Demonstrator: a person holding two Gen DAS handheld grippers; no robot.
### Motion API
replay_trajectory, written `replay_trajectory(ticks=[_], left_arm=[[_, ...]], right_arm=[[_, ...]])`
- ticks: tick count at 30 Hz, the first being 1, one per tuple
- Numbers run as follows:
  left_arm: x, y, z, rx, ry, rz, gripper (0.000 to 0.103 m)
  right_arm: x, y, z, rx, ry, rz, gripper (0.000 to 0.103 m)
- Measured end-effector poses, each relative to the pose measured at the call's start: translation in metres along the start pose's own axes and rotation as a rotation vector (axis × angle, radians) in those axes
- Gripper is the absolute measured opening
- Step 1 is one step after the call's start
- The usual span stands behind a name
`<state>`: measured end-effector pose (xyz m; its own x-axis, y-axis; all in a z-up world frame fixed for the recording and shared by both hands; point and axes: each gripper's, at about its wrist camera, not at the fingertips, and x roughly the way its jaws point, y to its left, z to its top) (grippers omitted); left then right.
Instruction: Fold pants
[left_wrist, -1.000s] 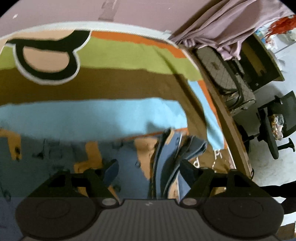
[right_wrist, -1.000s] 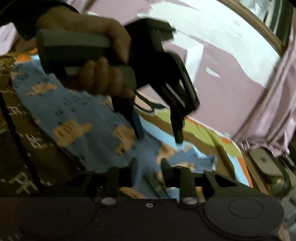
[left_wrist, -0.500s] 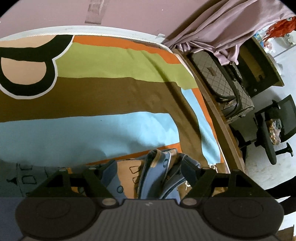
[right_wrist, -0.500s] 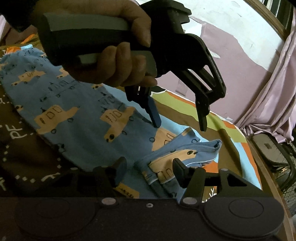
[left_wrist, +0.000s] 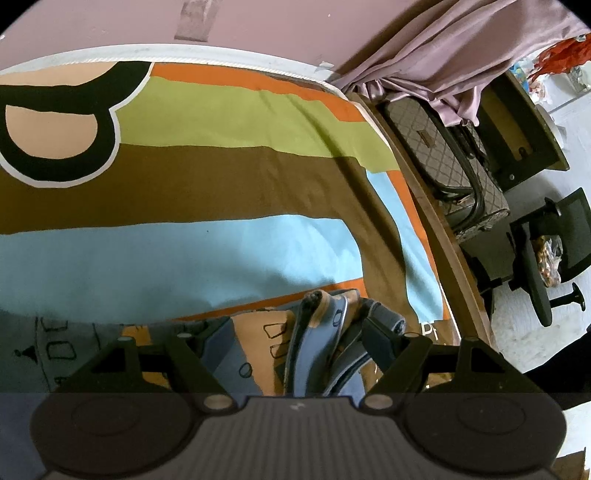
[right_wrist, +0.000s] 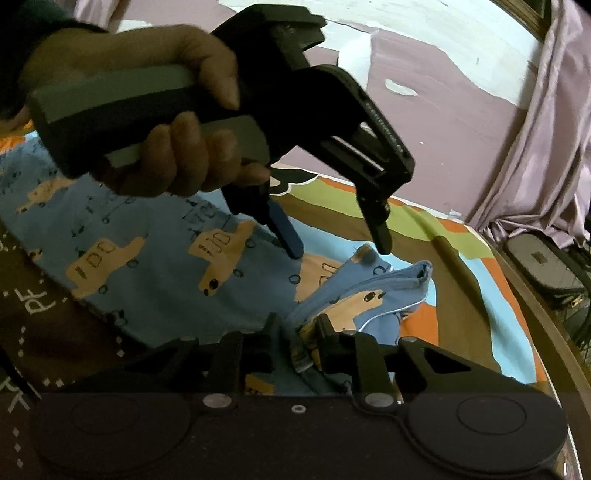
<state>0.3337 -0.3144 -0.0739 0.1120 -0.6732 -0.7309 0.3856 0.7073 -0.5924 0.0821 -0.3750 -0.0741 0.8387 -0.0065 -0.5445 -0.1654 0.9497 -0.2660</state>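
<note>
Light blue pants (right_wrist: 147, 258) printed with tan trucks lie spread on a striped bedspread (left_wrist: 221, 177). Their leg ends (right_wrist: 373, 295) are bunched up at the right. My right gripper (right_wrist: 299, 326) is closing its jaws, and a ridge of that bunched cloth is pinched between the pads. A hand holds my left gripper (right_wrist: 338, 249) just above the pants with its jaws wide open; its blue-padded finger (right_wrist: 288, 236) reaches down to the cloth. In the left wrist view the left gripper (left_wrist: 295, 332) straddles the folded leg ends (left_wrist: 325, 332) without squeezing them.
The bed's wooden edge (left_wrist: 436, 236) runs along the right. Beyond it stand a quilted bag (left_wrist: 443, 158), a black office chair (left_wrist: 543, 266) and a mauve curtain (left_wrist: 443, 48). A mauve wall (right_wrist: 443, 110) is behind the bed.
The right gripper's jaws opened wider, then narrowed onto the bunched leg end, which now stands up between them. The left gripper has stayed open over the pants.
</note>
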Motion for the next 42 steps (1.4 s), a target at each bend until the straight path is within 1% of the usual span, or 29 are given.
replay_trajectory(ticks=[3,4,5,7,11,13,16,18,19,21,23,24,25,26,27,28,29,31,34,37,42], left_arm=[[0.003,0.0,0.001,0.001,0.009,-0.016,0.081],[0.005,-0.001,0.001,0.001,0.017,-0.027,0.084],[0.007,-0.001,0.002,0.0,0.028,-0.041,0.087],[0.01,-0.002,0.002,-0.002,0.055,-0.078,0.088],[0.011,-0.007,-0.002,0.059,0.08,-0.107,0.092],[0.008,-0.005,-0.004,0.074,0.079,-0.13,0.094],[0.005,0.004,-0.006,0.047,0.065,-0.178,0.096],[0.006,0.007,-0.006,0.045,0.056,-0.168,0.096],[0.007,0.007,-0.007,0.055,0.052,-0.15,0.094],[0.008,0.004,-0.008,0.079,0.037,-0.118,0.086],[0.01,0.001,-0.007,0.088,0.039,-0.103,0.069],[0.011,-0.001,-0.006,0.09,0.04,-0.1,0.063],[0.012,-0.002,-0.005,0.089,0.04,-0.096,0.047],[0.013,-0.002,-0.005,0.086,0.041,-0.087,0.036],[0.014,-0.003,-0.005,0.081,0.039,-0.073,0.032],[0.013,-0.001,-0.006,0.074,0.037,-0.073,0.022],[0.013,0.0,-0.006,0.063,0.032,-0.076,0.018],[0.01,0.002,-0.006,0.044,0.026,-0.084,0.015],[0.005,0.0,-0.007,0.057,0.021,-0.075,0.012],[-0.003,-0.004,-0.008,0.07,0.023,-0.054,0.011],[-0.026,-0.005,-0.009,0.091,0.022,-0.04,0.011]], right_arm=[[-0.002,0.002,-0.002,-0.013,-0.001,0.007,0.019],[-0.002,0.003,-0.003,-0.014,0.001,0.01,0.019],[-0.002,0.002,-0.003,-0.014,0.002,0.013,0.019],[-0.003,0.002,-0.004,-0.013,0.0,0.02,0.019],[-0.005,0.005,-0.005,-0.051,0.001,0.05,0.019],[-0.004,0.006,-0.007,-0.095,0.01,0.067,0.019],[-0.003,0.004,-0.006,-0.106,0.013,0.077,0.019],[-0.002,0.003,-0.005,-0.093,0.018,0.083,0.019],[-0.001,0.002,-0.005,-0.092,0.019,0.084,0.019],[-0.001,0.003,-0.006,-0.094,0.017,0.083,0.019],[-0.002,0.003,-0.006,-0.094,0.016,0.083,0.019],[-0.003,0.003,-0.007,-0.092,0.016,0.083,0.019],[-0.004,0.003,-0.007,-0.09,0.015,0.082,0.019],[-0.004,0.002,-0.007,-0.087,0.013,0.081,0.019],[-0.004,0.002,-0.007,-0.084,0.011,0.08,0.019],[-0.005,0.001,-0.007,-0.082,0.008,0.079,0.019],[-0.006,0.0,-0.007,-0.079,0.003,0.077,0.019],[-0.009,-0.001,-0.007,-0.072,-0.008,0.076,0.019],[-0.014,-0.002,-0.006,-0.061,-0.024,0.076,0.018],[-0.02,-0.001,-0.002,-0.053,-0.036,0.085,0.018],[-0.033,0.005,0.009,-0.04,-0.063,0.118,0.018]])
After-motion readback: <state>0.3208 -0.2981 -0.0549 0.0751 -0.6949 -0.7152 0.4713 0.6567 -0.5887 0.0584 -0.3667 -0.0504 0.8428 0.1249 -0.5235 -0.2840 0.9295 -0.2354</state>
